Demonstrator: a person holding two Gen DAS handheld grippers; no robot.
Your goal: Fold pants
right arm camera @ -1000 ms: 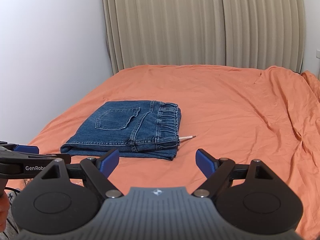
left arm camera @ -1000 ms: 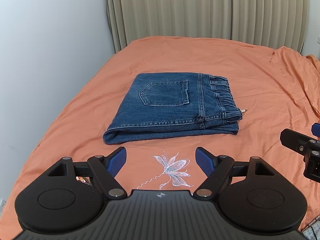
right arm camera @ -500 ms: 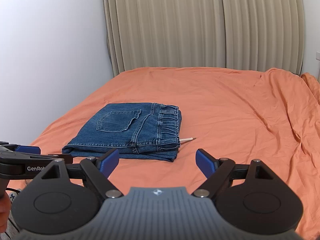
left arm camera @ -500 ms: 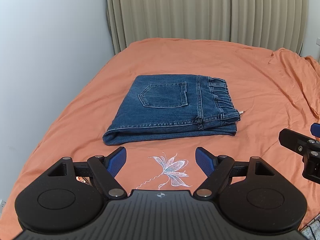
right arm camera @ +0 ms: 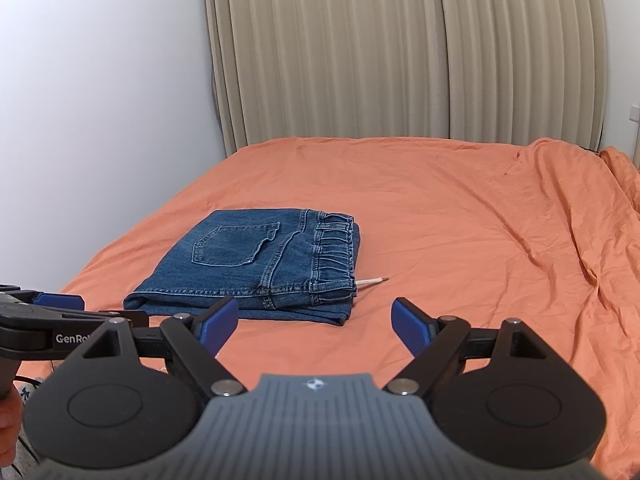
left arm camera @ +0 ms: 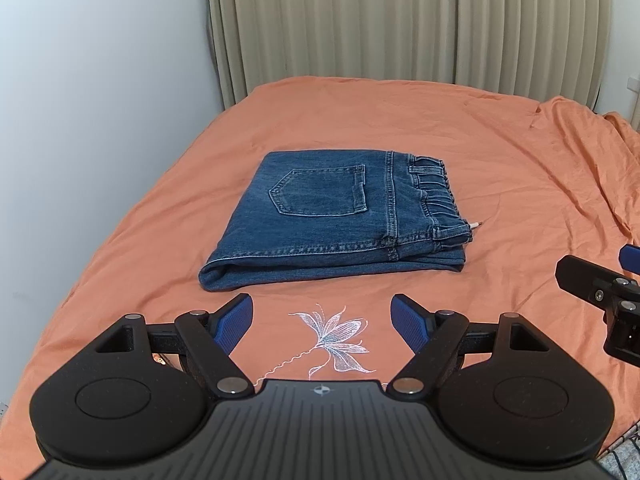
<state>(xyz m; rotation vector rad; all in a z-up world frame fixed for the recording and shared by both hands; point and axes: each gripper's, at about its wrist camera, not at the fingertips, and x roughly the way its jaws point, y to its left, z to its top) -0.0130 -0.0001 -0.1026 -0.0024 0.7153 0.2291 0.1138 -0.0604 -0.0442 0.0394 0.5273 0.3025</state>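
Observation:
Blue denim pants (left arm camera: 332, 220) lie folded into a compact rectangle on the orange bed sheet (left arm camera: 500, 168), back pocket up, elastic waistband to the right. A white drawstring tip (left arm camera: 477, 224) pokes out at the waistband. The pants also show in the right wrist view (right arm camera: 256, 264). My left gripper (left arm camera: 322, 320) is open and empty, held back from the pants' near edge. My right gripper (right arm camera: 314, 322) is open and empty, near the pants' front right corner and apart from them.
A white embroidered flower (left arm camera: 336, 340) marks the sheet between the left fingers. A white wall (left arm camera: 80, 120) runs along the bed's left side. Beige curtains (left arm camera: 400, 24) hang behind. The sheet is rumpled at the right (right arm camera: 580, 220).
Both grippers have pulled back and tilted up slightly, so the pants sit lower in both views. The pants have not moved. Both stay open.

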